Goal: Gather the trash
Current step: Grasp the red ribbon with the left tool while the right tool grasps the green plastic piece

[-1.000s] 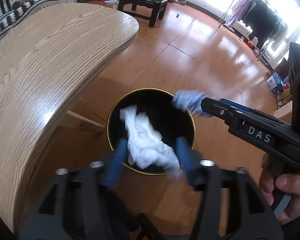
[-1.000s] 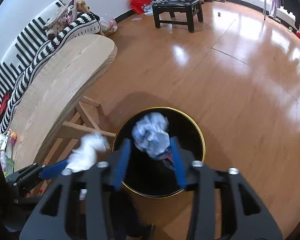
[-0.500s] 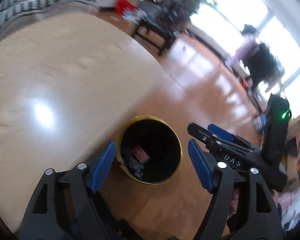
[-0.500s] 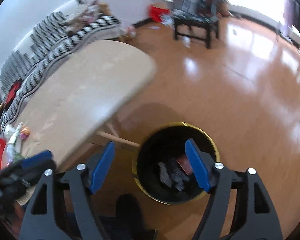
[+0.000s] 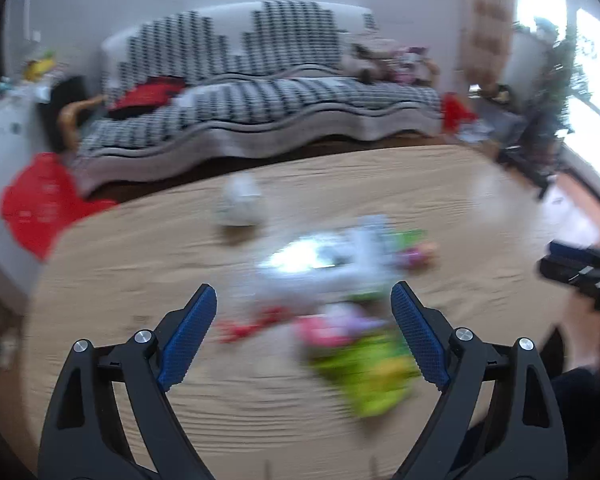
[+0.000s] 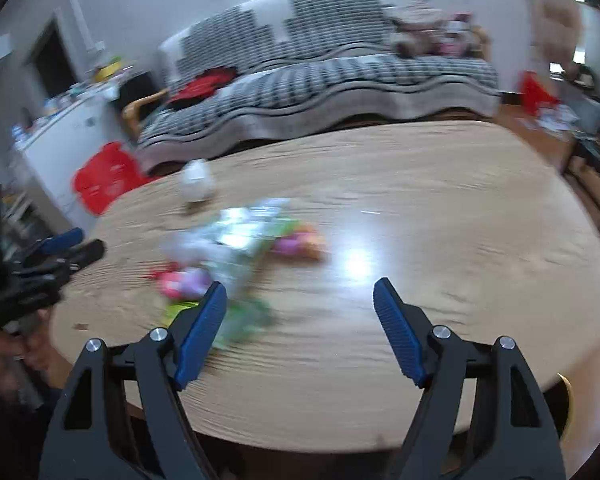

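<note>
Both your tongs are empty: the left gripper [image 5: 304, 334] is opening wider, the right gripper [image 6: 300, 330] gapes. The blurred heap of colourful crinkly wrappers [image 5: 340, 304] lies mid-way across the oval light-wood table [image 5: 480, 216]. It looks light, soft and slippery, so pinch a bunched fold, not a flat edge.

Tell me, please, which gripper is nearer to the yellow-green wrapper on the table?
Left. The left gripper, jaws opening and empty, hangs right over the yellow-green wrapper on the table. The right gripper, open and empty, hangs over bare wood beside it.
</note>
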`<state>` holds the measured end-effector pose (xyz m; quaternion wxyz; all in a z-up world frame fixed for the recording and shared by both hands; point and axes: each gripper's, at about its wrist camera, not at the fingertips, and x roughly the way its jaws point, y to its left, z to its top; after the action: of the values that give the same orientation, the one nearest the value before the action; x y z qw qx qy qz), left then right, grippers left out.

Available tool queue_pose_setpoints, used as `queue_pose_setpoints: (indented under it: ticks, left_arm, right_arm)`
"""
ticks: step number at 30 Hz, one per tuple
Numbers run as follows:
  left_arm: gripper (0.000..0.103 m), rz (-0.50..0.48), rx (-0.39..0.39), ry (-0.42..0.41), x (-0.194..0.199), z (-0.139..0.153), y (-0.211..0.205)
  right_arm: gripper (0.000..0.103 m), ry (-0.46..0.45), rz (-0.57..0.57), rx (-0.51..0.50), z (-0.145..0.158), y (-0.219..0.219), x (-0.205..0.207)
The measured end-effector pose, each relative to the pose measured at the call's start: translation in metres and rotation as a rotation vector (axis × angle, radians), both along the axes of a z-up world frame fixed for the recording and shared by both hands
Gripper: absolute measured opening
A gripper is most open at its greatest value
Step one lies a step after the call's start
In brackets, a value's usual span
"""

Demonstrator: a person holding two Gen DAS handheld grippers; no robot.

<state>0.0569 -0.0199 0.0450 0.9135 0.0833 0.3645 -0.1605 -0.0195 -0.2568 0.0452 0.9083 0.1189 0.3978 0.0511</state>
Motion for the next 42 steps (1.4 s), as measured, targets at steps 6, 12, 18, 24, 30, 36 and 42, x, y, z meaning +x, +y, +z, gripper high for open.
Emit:
queue_pose_setpoints:
  ticks: [6,12,18,24,30,36,42]
  left_arm:
    - [0.086,0.008,-0.024,-0.023,0.011,-0.012,0.042]
    - [0.086,-0.063,0.033,-0.004,0.018,-0.055,0.036]
    - [0.086,-0.136,0.138,-0.002,0.03,-0.089,0.031]
    - [0.086,-0.119,0.14,0.047,0.059,-0.11,0.025]
    - [0.086,-0.16,0.134,0.047,0.067,-0.124,0.021]
    - [0.065,-0.187,0.155,0.075,0.075,-0.14,0.017]
    - [0.011,-0.232,0.148,0.106,0.068,-0.14,0.01]
  right_arm:
    - [0.073,0.003,0.077,0.033,0.006,0.052,0.054]
    - [0.073,0.039,0.086,0.046,-0.026,0.06,0.071]
    - [0.073,0.174,0.067,0.04,-0.076,0.041,0.065]
    - [0.073,0.235,0.101,0.031,-0.093,0.054,0.066]
    - [0.072,0.322,0.091,0.097,-0.113,0.055,0.071]
    - [0.057,0.33,0.077,0.077,-0.118,0.065,0.081]
    - [0.042,0.315,0.09,0.077,-0.116,0.07,0.085]
